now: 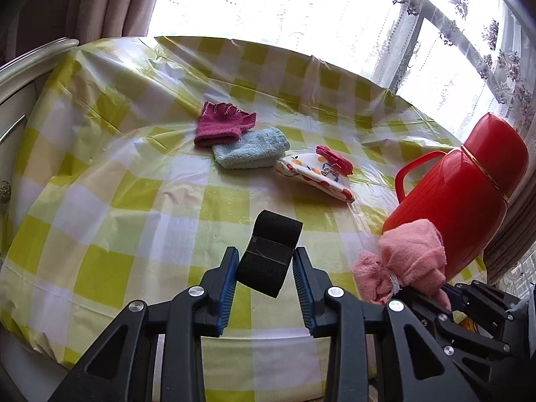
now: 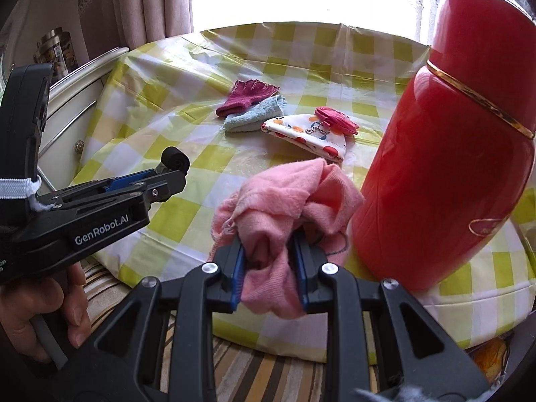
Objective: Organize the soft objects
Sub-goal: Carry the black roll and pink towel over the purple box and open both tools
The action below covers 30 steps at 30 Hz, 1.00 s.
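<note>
My left gripper [image 1: 266, 258] is shut on a black elastic band roll [image 1: 269, 256] and holds it above the near part of the checked table; the roll also shows in the right wrist view [image 2: 175, 160]. My right gripper [image 2: 269, 251] is shut on a pink cloth [image 2: 284, 201], held over the table's near edge; the cloth also shows in the left wrist view [image 1: 402, 261]. Farther back lie a magenta glove [image 1: 224, 124], a light blue sock [image 1: 251, 149] and a fruit-print pouch [image 1: 315, 172] in a row, touching.
A tall red thermos [image 2: 452, 154] stands at the right, close beside the pink cloth. The table has a yellow-and-white checked plastic cover [image 1: 117, 184]. A white cabinet [image 2: 73, 114] stands at the left. Window and curtains are behind.
</note>
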Each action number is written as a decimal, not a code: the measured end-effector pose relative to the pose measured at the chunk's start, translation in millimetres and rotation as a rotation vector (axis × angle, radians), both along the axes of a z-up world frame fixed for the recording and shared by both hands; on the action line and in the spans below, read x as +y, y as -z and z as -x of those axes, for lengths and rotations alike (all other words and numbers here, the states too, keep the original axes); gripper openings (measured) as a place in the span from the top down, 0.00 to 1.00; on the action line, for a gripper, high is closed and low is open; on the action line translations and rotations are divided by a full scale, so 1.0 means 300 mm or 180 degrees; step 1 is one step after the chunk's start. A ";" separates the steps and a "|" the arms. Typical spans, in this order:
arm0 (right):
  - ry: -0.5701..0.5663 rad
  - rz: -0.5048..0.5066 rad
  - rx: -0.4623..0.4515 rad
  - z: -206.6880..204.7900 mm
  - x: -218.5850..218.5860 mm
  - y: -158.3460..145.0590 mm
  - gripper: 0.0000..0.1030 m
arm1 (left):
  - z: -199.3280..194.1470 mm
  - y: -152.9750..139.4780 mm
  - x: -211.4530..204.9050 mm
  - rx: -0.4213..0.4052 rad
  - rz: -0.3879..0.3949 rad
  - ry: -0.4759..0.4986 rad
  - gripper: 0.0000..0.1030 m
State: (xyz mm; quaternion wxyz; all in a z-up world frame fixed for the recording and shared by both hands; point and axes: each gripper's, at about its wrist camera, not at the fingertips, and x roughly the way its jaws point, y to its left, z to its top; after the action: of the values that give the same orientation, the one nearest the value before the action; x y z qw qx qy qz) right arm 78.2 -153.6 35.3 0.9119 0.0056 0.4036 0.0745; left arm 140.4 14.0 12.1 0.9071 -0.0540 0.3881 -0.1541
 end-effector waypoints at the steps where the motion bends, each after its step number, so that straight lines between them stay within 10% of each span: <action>1: 0.0008 0.0005 -0.0008 0.018 -0.009 -0.007 0.72 | 0.016 -0.005 -0.013 -0.0011 0.0007 0.0031 0.67; 30: 0.0917 0.0059 0.0113 0.398 -0.552 -0.125 0.72 | 0.381 -0.097 -0.541 0.0001 0.0134 0.1293 0.67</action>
State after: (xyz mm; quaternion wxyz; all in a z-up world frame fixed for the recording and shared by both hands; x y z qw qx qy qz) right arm -41.0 -319.3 72.8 0.9059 0.0563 0.4153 -0.0610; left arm 26.0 -148.4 41.0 0.8560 0.0064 0.3878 -0.3418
